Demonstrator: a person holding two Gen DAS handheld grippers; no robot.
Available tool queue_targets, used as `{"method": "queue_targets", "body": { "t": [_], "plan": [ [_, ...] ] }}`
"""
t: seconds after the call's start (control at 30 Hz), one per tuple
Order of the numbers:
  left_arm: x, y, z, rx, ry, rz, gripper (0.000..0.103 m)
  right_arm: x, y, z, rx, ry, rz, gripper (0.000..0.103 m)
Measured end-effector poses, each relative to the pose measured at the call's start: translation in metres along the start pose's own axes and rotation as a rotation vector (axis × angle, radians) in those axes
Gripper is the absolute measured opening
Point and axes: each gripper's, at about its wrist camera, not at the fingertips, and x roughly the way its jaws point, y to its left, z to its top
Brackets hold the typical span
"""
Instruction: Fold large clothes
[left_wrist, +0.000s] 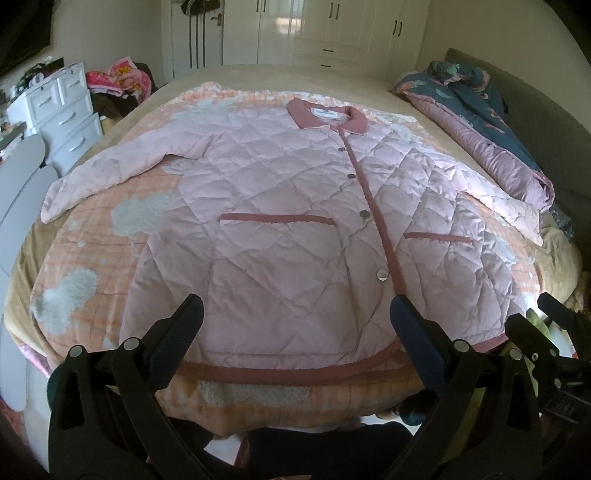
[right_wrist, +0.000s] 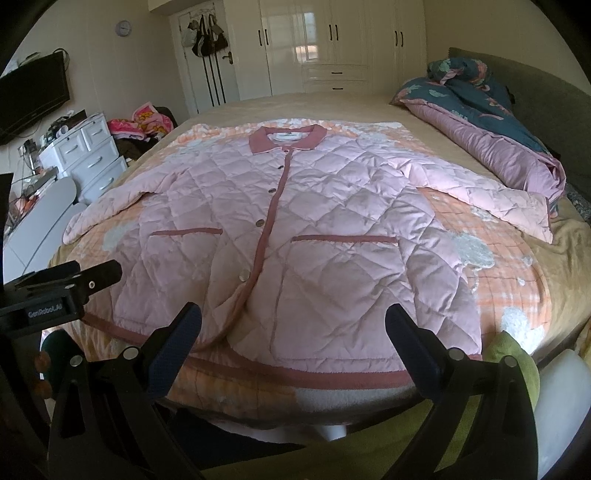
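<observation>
1. The bed (left_wrist: 373, 79) fills both views, with a peach checked blanket (left_wrist: 96, 229) spread over it. The pink quilted jacket (left_wrist: 280, 206) lies flat on that blanket at frame centre, front up and buttoned, collar (left_wrist: 327, 119) toward the top of the frame, hem at the near edge.
2. Both sleeves are spread wide: the left sleeve (left_wrist: 110, 173) reaches the left of the frame, the right sleeve (right_wrist: 491, 201) the right, its cuff just beside the rolled duvet (right_wrist: 491, 122) at the upper right.
3. Judging by this layout, no fold is made yet; this looks like the start. The next move probably calls for each tool to pinch a sleeve or side edge and bring it over the body.
4. The left tongs (left_wrist: 295, 325) are released, spread wide above the hem and gripping nothing. The right tongs (right_wrist: 293, 332) are likewise released and empty.
5. Hard to make out: the collar label's print is too small to read, the hem's middle is partly covered by the tong arms, and the person is barely seen.
</observation>
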Motion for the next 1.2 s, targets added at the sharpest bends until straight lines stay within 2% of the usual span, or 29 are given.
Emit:
{"method": "queue_targets", "body": {
  "t": [0.47, 0.83, 1.2],
  "plan": [
    [0.019, -0.002, 0.031, 0.002, 0.029, 0.002, 0.095, 0.015, -0.006, 0.037, -0.009, 0.003, 0.002, 0.099],
    [0.032, -0.003, 0.066, -0.002, 0.020, 0.006, 0.095, 0.035, -0.016, 0.078, 0.004, -0.006, 0.005, 0.099],
    [0.048, -0.008, 0.097, -0.011, 0.015, -0.036, 0.095, 0.051, -0.015, 0.113, 0.012, -0.022, 0.027, 0.099]
  ]
}}
